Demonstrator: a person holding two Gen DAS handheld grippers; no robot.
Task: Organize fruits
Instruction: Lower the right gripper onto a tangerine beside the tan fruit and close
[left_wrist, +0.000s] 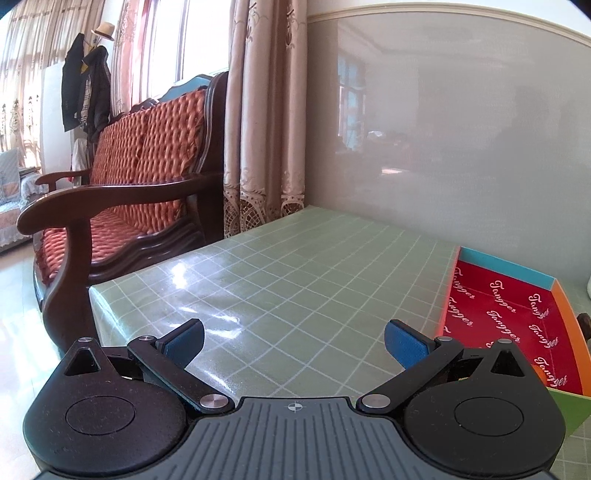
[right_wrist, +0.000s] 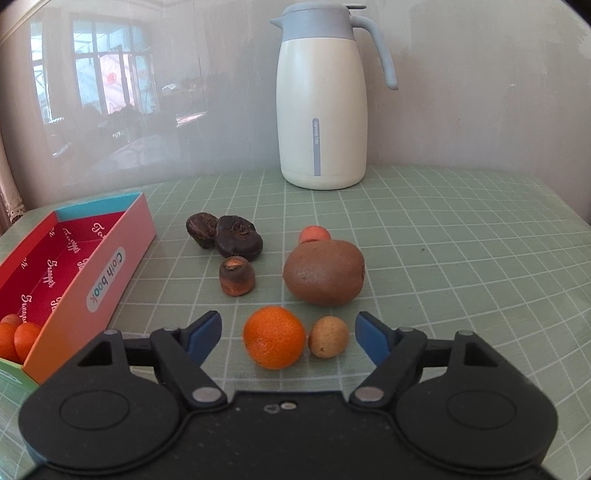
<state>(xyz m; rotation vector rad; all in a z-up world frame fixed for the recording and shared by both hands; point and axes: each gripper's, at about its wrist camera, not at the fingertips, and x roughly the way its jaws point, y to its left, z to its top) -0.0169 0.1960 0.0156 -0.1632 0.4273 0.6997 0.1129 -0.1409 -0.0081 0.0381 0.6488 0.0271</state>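
In the right wrist view, my right gripper (right_wrist: 288, 332) is open, its blue pads either side of an orange mandarin (right_wrist: 274, 338) and a small tan longan (right_wrist: 328, 336) on the table. Beyond lie a brown kiwi (right_wrist: 324, 272), a small orange fruit (right_wrist: 314, 234) behind it, and three dark water chestnuts (right_wrist: 236, 258). The open box with red lining (right_wrist: 74, 258) stands at left and holds small orange fruits (right_wrist: 16, 338) at its near end. My left gripper (left_wrist: 294, 341) is open and empty over the table, left of the same box (left_wrist: 506, 314).
A white thermos jug (right_wrist: 321, 99) stands at the back of the green checked tablecloth (right_wrist: 461, 258). A glossy wall runs behind the table. A wooden armchair with an orange cushion (left_wrist: 122, 177) stands off the table's left edge.
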